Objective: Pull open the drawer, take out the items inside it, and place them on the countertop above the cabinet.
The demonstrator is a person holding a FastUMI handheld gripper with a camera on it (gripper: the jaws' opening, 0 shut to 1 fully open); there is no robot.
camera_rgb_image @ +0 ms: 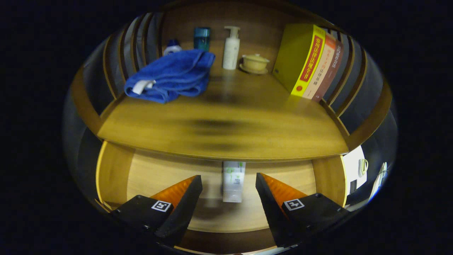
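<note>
The wooden drawer (109,173) stands pulled open below the countertop (226,124). A white tube with green print (233,181) lies on the drawer's floor, its far end hidden under the countertop's front edge. My gripper (229,182) hangs open above the drawer, and the tube shows between the two fingertips, lower down and not touched by them. A folded blue towel (171,75) rests on the countertop at the back left.
At the back of the countertop stand a small white bottle with a blue cap (172,46), a teal cup (201,38), a white pump bottle (231,47) and a lidded yellow bowl (254,63). Three books (311,60) stand upright at the right. Slatted side walls (124,53) flank the countertop.
</note>
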